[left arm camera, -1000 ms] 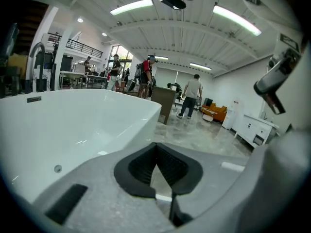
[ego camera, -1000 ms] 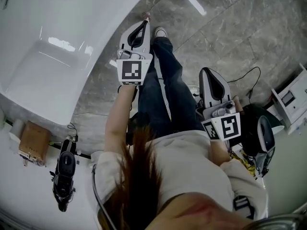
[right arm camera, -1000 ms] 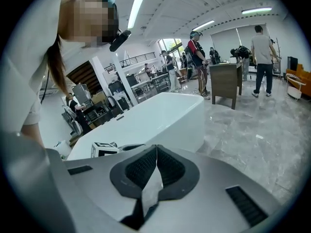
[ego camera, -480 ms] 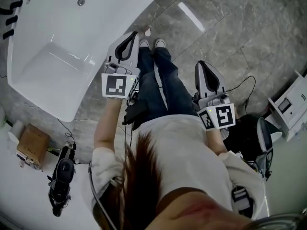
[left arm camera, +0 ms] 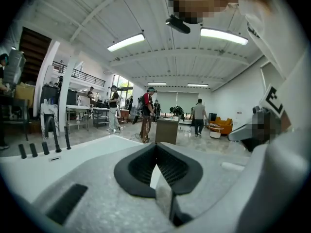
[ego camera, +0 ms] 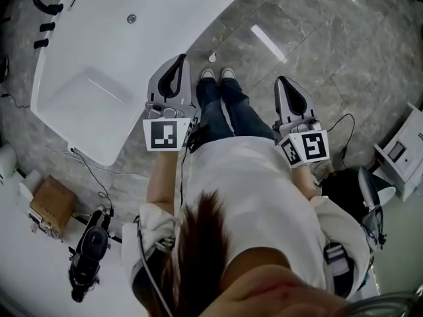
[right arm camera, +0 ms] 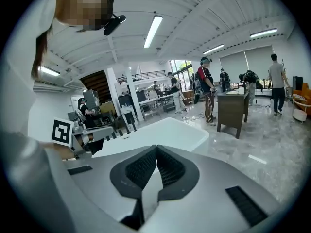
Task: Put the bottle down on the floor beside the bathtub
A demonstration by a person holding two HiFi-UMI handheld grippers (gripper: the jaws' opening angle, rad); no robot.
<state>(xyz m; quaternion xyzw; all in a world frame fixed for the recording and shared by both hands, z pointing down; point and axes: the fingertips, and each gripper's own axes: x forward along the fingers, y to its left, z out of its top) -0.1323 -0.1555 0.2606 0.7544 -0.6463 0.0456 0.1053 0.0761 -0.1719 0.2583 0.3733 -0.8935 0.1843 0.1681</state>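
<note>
A small white bottle (ego camera: 211, 57) stands on the grey marble floor beside the white bathtub (ego camera: 79, 98), just ahead of the person's shoes. My left gripper (ego camera: 178, 61) is raised over the tub's edge, well apart from the bottle, its jaws shut with nothing between them. In the left gripper view the left gripper (left arm camera: 156, 143) points out over the tub rim (left arm camera: 73, 152). My right gripper (ego camera: 283, 81) hangs above the floor to the right of the legs. The right gripper view shows the right gripper (right arm camera: 156, 147) shut and empty.
A cardboard box (ego camera: 49, 203) and a black device (ego camera: 89, 253) lie on the floor at lower left, with cables nearby. A white cabinet (ego camera: 403, 150) and dark gear (ego camera: 357, 190) sit at right. People and a brown desk (right arm camera: 232, 110) stand farther off.
Both grippers have risen as the person straightened up. The left gripper has drawn away from the bottle, which stays on the floor. More of the bathtub has come into view.
</note>
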